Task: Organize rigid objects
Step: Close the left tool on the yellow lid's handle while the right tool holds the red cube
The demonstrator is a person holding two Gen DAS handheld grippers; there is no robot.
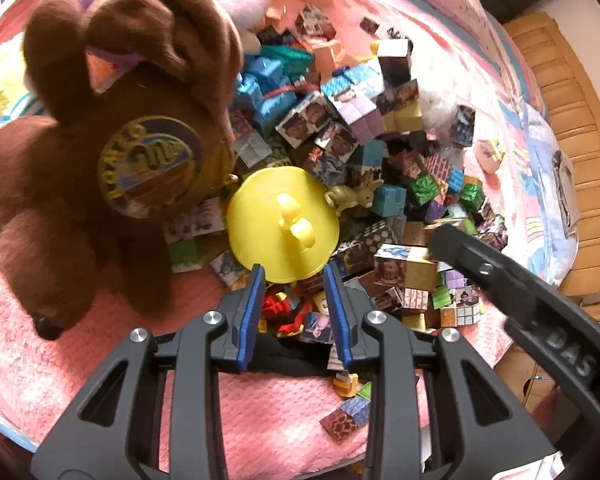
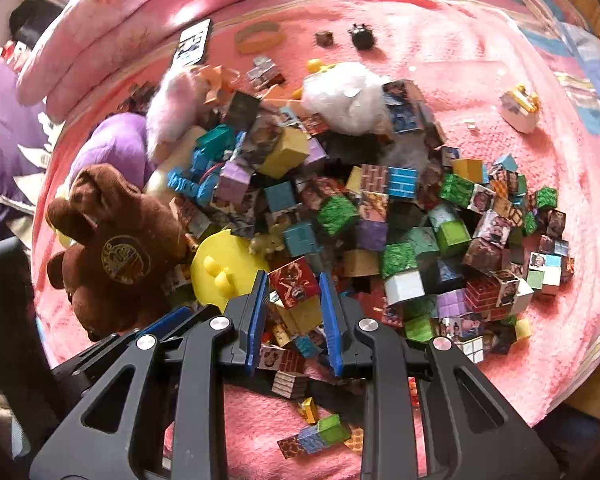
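A heap of printed paper cubes (image 2: 380, 216) lies on a pink blanket (image 2: 460, 80), mixed with plush toys. My right gripper (image 2: 293, 278) is shut on a red printed cube (image 2: 294, 282) at the heap's near edge, with a yellow cube (image 2: 302, 314) just beneath it. My left gripper (image 1: 294, 270) is open and holds nothing. Its tips hover at the near rim of a yellow plastic disc (image 1: 282, 224), above a red toy (image 1: 280, 306). The right gripper (image 1: 500, 280) reaches into the left wrist view from the right, its tip beside a picture cube (image 1: 400, 268).
A brown plush bear (image 1: 100, 160) lies left of the disc, with purple (image 2: 116, 148) and pink (image 2: 172, 108) plush behind it. White stuffing (image 2: 344, 96) tops the heap. A phone (image 2: 192, 44), a wristband (image 2: 258, 36) and stray cubes lie beyond. Wooden furniture (image 1: 572, 120) stands right.
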